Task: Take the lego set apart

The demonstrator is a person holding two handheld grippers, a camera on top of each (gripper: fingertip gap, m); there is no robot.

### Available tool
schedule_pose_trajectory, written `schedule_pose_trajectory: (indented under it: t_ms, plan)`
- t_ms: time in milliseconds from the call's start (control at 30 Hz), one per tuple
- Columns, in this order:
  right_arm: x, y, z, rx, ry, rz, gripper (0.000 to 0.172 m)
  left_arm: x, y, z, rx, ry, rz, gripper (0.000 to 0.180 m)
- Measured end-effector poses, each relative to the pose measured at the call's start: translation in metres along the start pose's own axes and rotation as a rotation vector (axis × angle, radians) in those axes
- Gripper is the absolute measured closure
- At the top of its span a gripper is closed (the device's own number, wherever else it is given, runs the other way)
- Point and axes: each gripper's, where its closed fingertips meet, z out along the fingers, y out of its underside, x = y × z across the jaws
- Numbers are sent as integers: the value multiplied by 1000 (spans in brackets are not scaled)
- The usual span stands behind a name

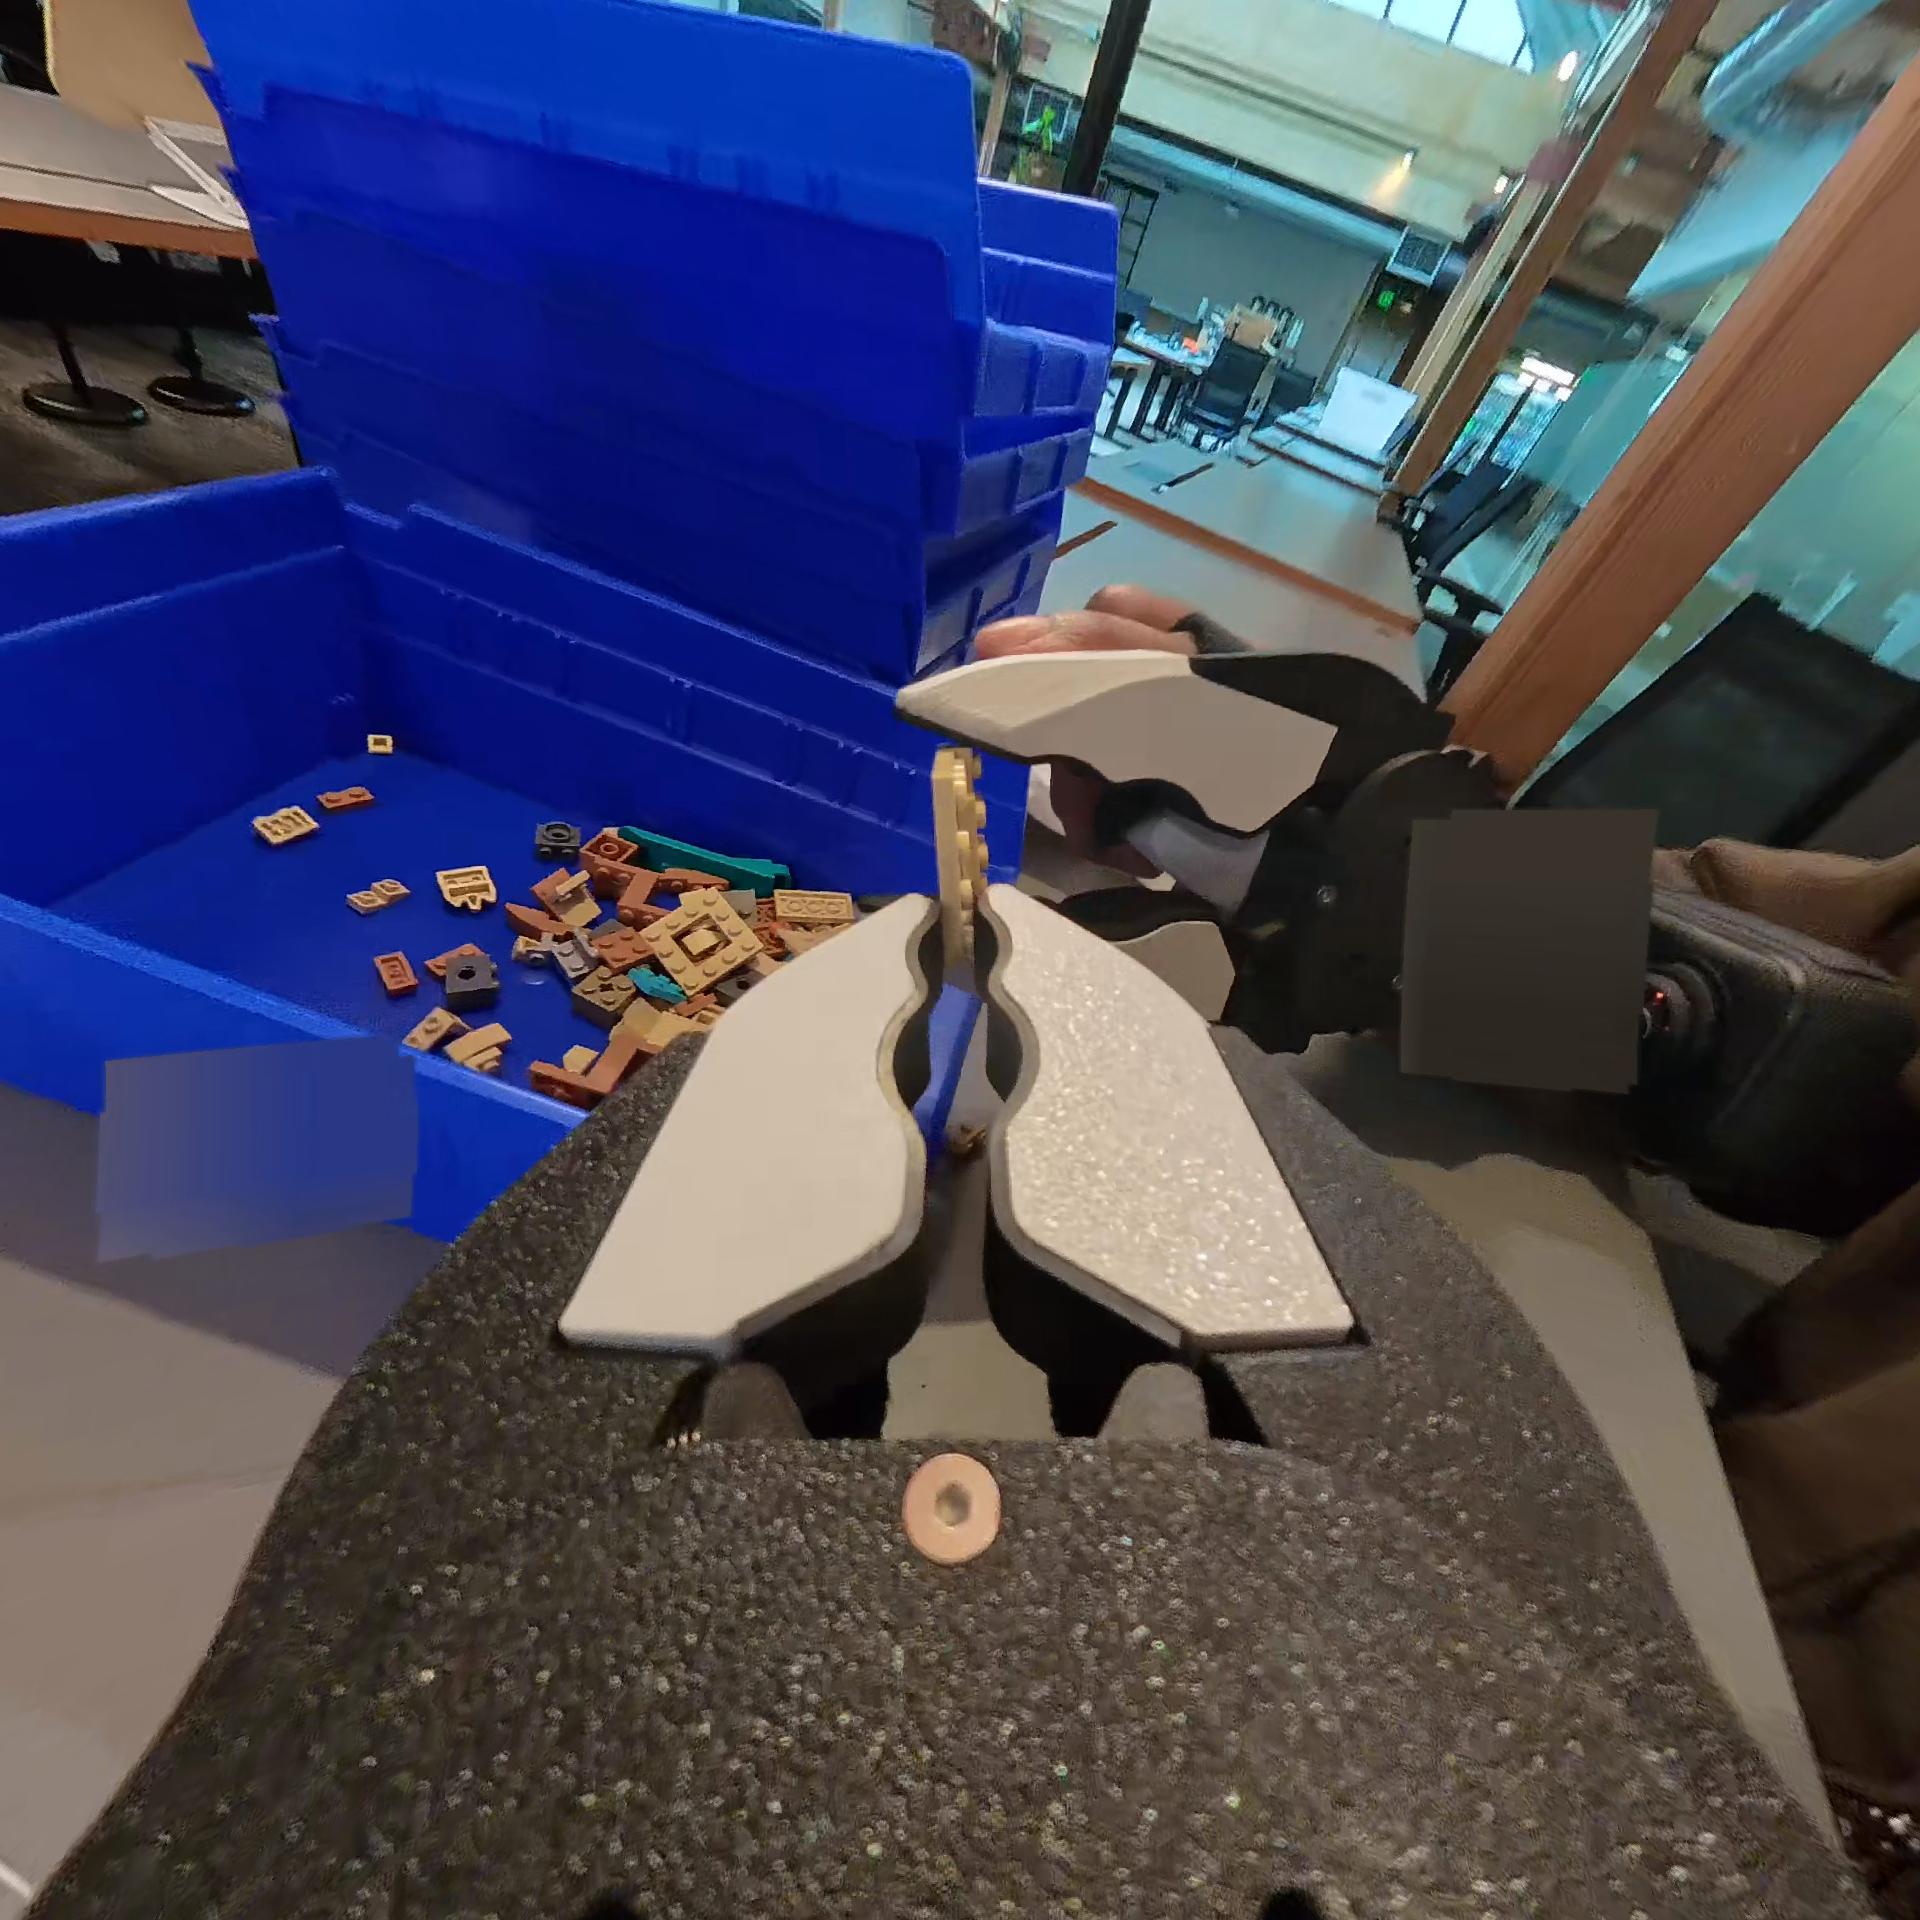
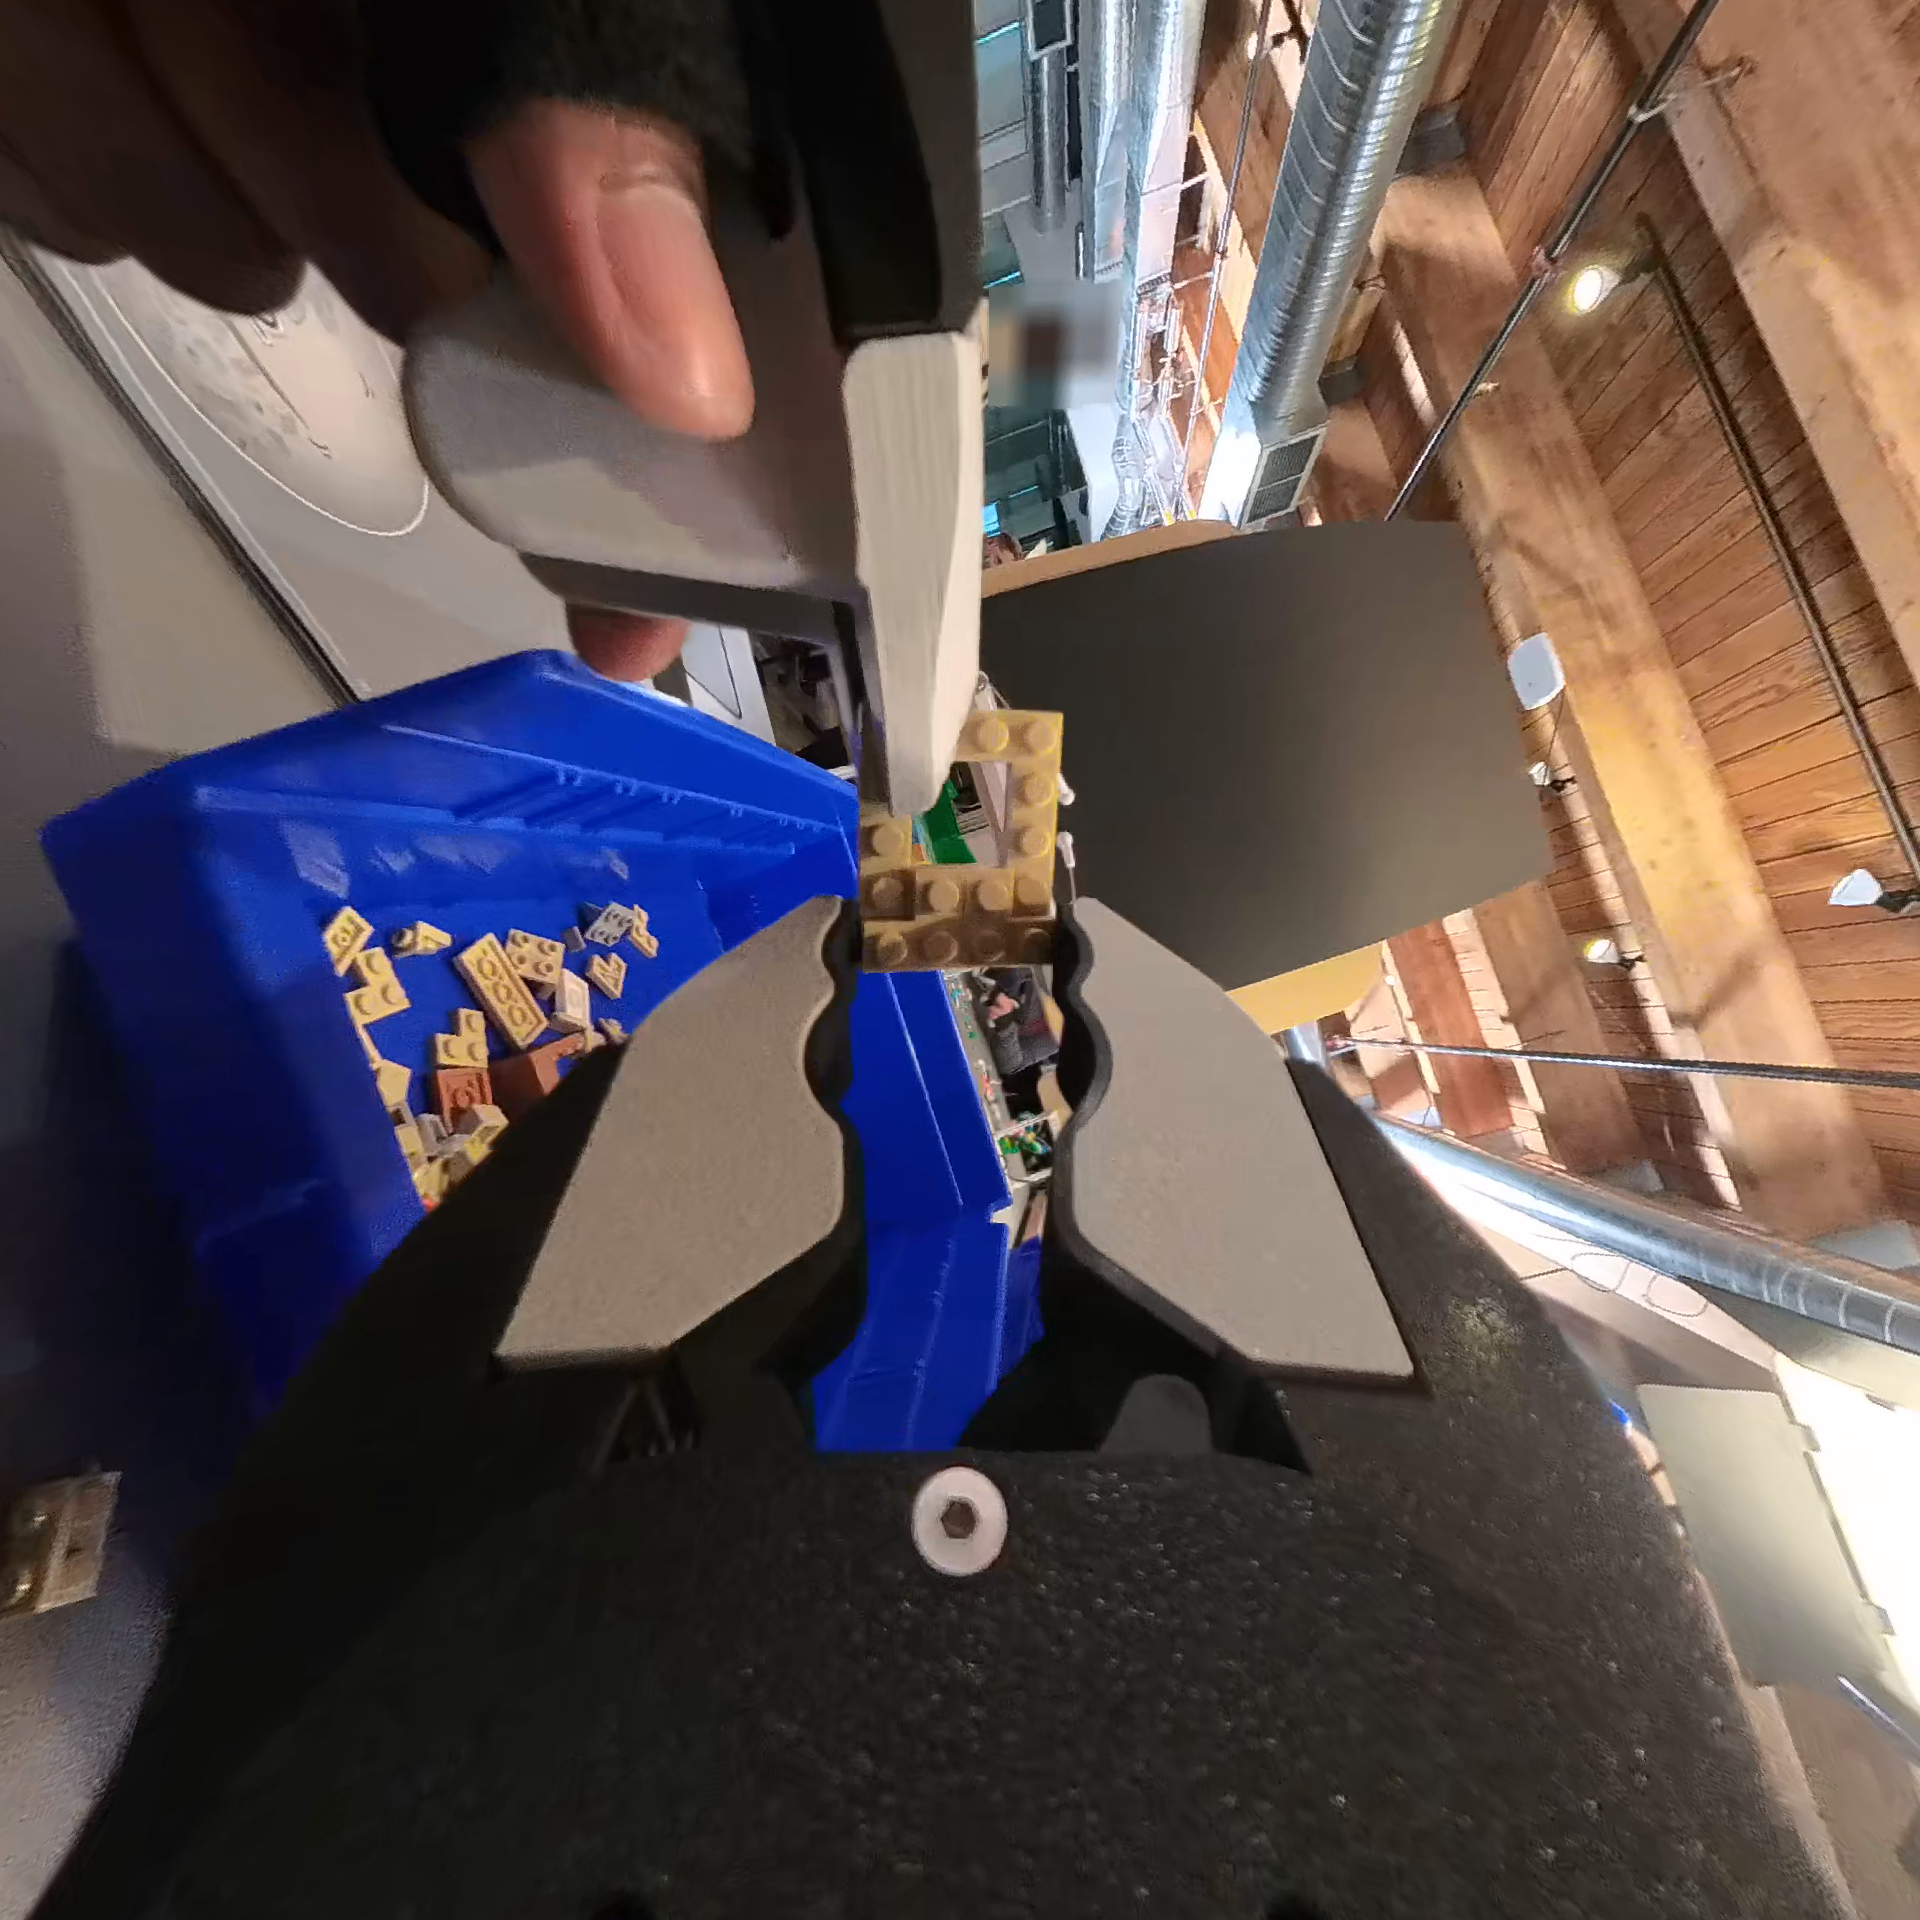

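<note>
In the left wrist view, the left gripper is nearly closed, its pads pinching a tan studded plate edge-on, long axis upright, studs facing right. Its top edge meets a finger of the right gripper. A blue bin of loose bricks lies left.

In the right wrist view, the plate is a square frame with an open centre, studs toward the camera. The right gripper stands wide apart, fingertips at the plate's lower edge; I cannot tell whether they press it.

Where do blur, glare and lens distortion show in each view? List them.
Left wrist view: wide-angle bending of the wooden beam; background hall soft; tan frame plate and loose bricks fairly sharp; sparkly glare on one finger.
Right wrist view: thumb blurred; bright lamps flare; pipes curve.
</note>
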Motion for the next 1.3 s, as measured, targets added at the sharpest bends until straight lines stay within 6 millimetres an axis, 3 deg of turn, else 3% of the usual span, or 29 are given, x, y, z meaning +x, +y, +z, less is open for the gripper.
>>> schedule_pose_trajectory:
  t_ms: [167,333,467,500,567,667,800,1133,1300]
  plan:
    - [-6,-3,0,11,-13,-47,136,-3,2,3,-50,-84,152,164]
    - [-11,-2,0,8,-23,-72,136,-3,6,5,-76,-136,284,173]
    - [-31,0,-3,42,-165,-86,137,-27,3,-3,-147,-376,606,176]
    - [-34,2,-2,32,-164,-91,137,-25,1,-4,-148,-374,635,176]
    - [-35,9,3,-18,-145,-83,136,-19,1,0,-134,-311,542,176]
    - [-33,16,7,-54,-126,-24,136,-31,8,0,-153,-356,502,176]
    - [-22,16,5,-4,-137,183,136,-32,9,0,-111,-296,299,176]
    - [14,-11,-15,385,-276,940,136,-10,-11,-5,89,8,-154,176]
    - [38,-10,-27,557,-327,1210,136,-11,-11,-3,115,38,-207,176]
